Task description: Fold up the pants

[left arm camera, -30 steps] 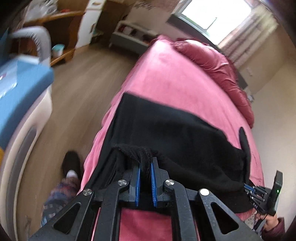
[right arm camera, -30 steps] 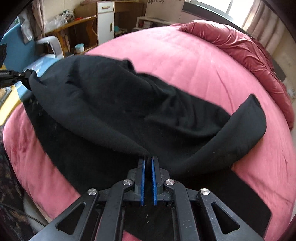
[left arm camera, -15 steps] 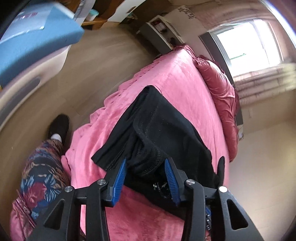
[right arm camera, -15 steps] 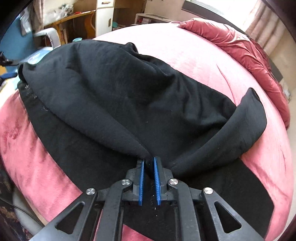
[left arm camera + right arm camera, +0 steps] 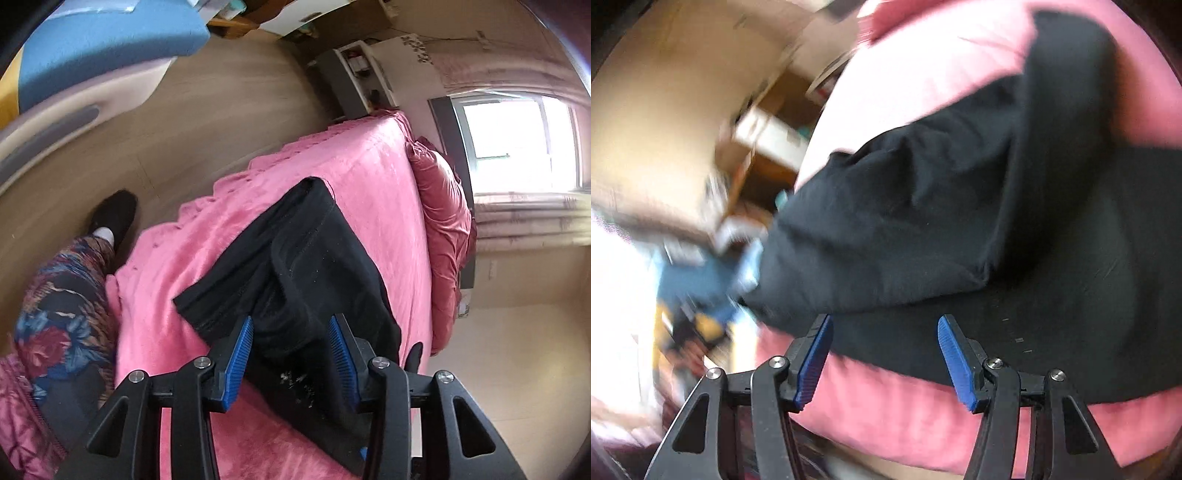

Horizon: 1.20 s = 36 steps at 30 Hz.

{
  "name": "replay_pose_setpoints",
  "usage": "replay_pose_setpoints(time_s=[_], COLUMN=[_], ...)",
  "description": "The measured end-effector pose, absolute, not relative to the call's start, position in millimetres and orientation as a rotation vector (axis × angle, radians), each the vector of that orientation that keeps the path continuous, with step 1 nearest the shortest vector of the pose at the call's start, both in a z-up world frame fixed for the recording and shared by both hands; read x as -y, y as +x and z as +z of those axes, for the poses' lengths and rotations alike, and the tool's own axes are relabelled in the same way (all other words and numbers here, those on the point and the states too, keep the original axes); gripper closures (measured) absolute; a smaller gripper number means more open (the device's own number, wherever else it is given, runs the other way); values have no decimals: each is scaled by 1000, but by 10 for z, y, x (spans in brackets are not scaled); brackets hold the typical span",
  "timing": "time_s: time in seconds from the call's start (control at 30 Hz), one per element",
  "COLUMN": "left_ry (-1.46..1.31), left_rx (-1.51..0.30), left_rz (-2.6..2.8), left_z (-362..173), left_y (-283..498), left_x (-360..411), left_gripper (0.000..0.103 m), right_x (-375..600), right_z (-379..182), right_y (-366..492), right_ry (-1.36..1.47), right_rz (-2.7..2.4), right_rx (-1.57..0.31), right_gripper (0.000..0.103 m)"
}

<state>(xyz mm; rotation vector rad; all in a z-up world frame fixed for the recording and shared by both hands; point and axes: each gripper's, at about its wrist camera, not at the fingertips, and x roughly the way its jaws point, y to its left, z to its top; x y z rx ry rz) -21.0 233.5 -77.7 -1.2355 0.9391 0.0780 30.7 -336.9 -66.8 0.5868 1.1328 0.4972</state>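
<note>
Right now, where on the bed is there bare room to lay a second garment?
Bare pink plush blanket lies between the folded black pants and the crumpled maroon duvet. The near edge is crowded by the pants.

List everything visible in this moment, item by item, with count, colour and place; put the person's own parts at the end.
pants: one, black, folded over on the bed, lying diagonally.
bed cover: one, pink, under the pants.
quilt: one, dark red, bunched along the bed's far side by the window.
window: one, bright, beyond the bed.
shelf unit: one, grey and white, by the bed's far end.
chair: one, blue seat, on the wooden floor.
leg: one, floral trousers, black shoe, beside the bed.
left gripper: black with blue pads, open over the pants.
right gripper: same make, open at the pants' near edge; view blurred.
</note>
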Motion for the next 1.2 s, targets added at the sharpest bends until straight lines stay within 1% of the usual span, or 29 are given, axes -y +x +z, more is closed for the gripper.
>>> replay_pose_setpoints(time_s=[0.07, 0.1, 0.13, 0.17, 0.2, 0.23, 0.27, 0.33, 0.47, 0.57, 0.63, 0.7, 0.8, 0.9, 1.0, 1.07, 1.13, 1.17, 1.2], left_ry=[-1214, -1195, -1166, -1154, -1142, -1127, -1111, -1091, -1001, -847, -730, -654, -552, -570, -574, -593, -603, -609, -628], left_rx=[-952, -942, -946, -946, -943, -943, -939, -925, -859, -751, -736, -782, -896, -998, -1060, -1071, -1086, -1105, -1115], left_rz=[87, 81, 87, 93, 80, 67, 67, 46, -25, -123, -152, -166, -131, -82, -58, -41, -33, -17, 12], left_z=[-786, -780, -776, -778, -778, -769, -747, -697, -418, -77, 0, -76, -355, -689, -837, -844, -830, -825, -801], left_y=[-138, -102, -65, -40, 8, 58, 93, 162, 297, 305, 290, 264, 194, 94, 10, 9, 20, 42, 32], left_x=[-2292, -2266, -2242, -2228, -2215, -2208, -2210, -2225, -2287, -2306, -2286, -2253, -2176, -2242, -2295, -2323, -2340, -2352, -2397], left_gripper=[60, 61, 63, 67, 78, 81, 82, 87, 91, 92, 92, 93, 93, 93, 92, 91, 83, 72, 67], right_x=[3425, 3428, 3434, 3437, 3418, 3388, 3368, 3363, 3234, 3171, 3147, 3126, 3088, 3071, 3069, 3053, 3016, 2993, 2967], right_z=[-837, -882, -930, -971, -1021, -1059, -1082, -1114, -916, -623, -576, -635, -813, -978, -1012, -1014, -1033, -1052, -1060], right_y=[371, 390, 430, 450, 464, 485, 507, 557, 586, 489, 434, 380, 316, 300, 295, 294, 322, 333, 344], right_ry=[747, 784, 817, 839, 848, 829, 804, 803, 735, 636, 582, 540, 485, 473, 455, 430, 404, 391, 385], right_rz=[454, 440, 414, 392, 369, 343, 313, 304, 357, 454, 481, 497, 474, 458, 466, 473, 469, 465, 466], right_rx=[-1153, -1153, -1149, -1150, -1162, -1170, -1170, -1167, -1112, -1057, -1053, -1075, -1131, -1167, -1167, -1173, -1183, -1188, -1187], right_gripper=[42, 42, 44, 52, 59, 77, 89, 94, 96, 96, 96, 96, 96, 96, 96, 96, 96, 96, 96])
